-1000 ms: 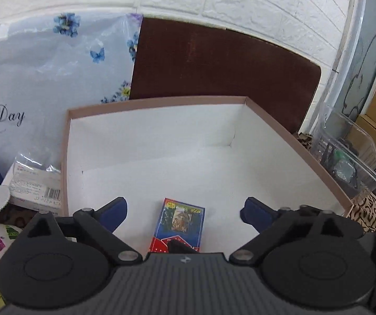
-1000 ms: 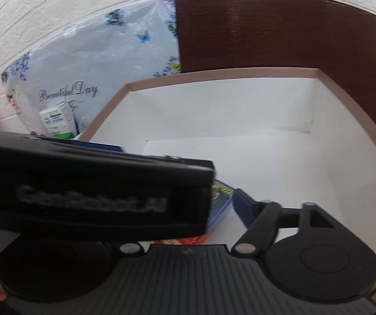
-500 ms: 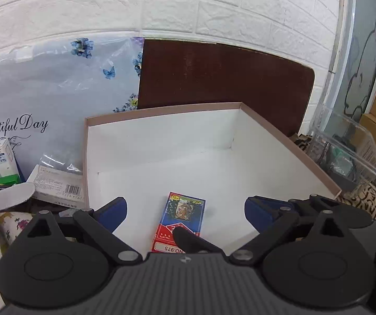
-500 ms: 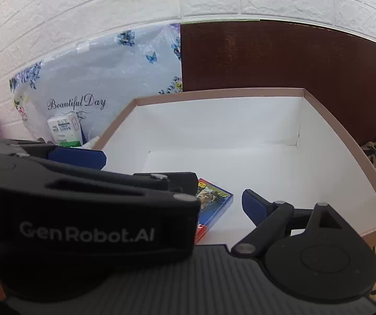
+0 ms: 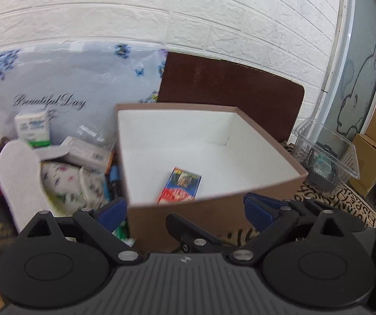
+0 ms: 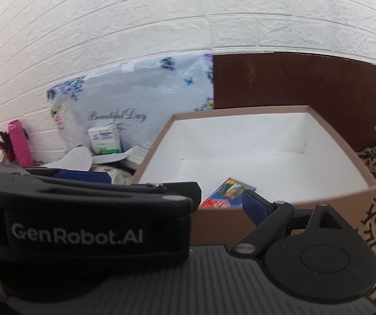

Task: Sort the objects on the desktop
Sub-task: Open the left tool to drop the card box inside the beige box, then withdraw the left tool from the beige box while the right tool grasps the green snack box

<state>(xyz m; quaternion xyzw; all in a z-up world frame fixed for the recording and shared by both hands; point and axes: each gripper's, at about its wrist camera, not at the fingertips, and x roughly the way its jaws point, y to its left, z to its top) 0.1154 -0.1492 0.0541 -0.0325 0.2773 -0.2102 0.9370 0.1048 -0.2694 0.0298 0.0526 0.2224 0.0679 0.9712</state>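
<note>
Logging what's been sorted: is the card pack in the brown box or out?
In. The card pack lies flat on the white floor of the brown box, near its front wall.

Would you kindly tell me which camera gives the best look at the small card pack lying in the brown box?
The left wrist view: the card pack lies almost whole on the box floor, only its near end cut by the front wall. In the right wrist view the left tool's arm and a blue pad cover parts of it.

both wrist views face brown box (image 5: 214, 211) (image 6: 266, 220) from near, angled down.
</note>
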